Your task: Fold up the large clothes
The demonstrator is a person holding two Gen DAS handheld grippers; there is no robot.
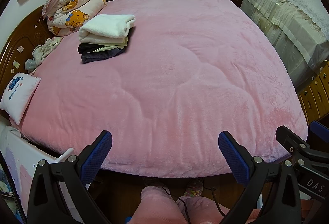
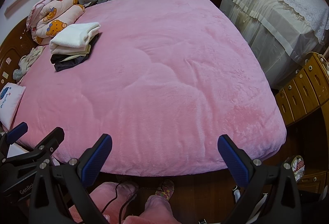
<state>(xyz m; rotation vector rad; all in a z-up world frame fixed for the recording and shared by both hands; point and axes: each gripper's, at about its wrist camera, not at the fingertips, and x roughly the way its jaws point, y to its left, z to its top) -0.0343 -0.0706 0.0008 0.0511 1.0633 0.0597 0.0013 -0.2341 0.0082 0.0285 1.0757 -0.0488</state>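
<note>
A stack of folded clothes (image 1: 105,37) lies on the pink bed (image 1: 174,80) at the far left, a white fleece garment on top, cream and dark ones below; it also shows in the right wrist view (image 2: 73,45). My left gripper (image 1: 165,154) is open and empty, held over the near edge of the bed. My right gripper (image 2: 164,157) is open and empty beside it, also at the near edge. The right gripper shows at the right edge of the left wrist view (image 1: 298,148). An unfolded pale garment (image 1: 42,53) lies crumpled by the headboard.
A rolled bear-print quilt (image 1: 76,10) and a small white pillow (image 1: 17,96) lie along the wooden headboard (image 1: 18,47). A lace-covered piece of furniture (image 2: 277,14) and wooden drawers (image 2: 304,88) stand right of the bed. The person's pink-clad legs (image 2: 156,209) are below.
</note>
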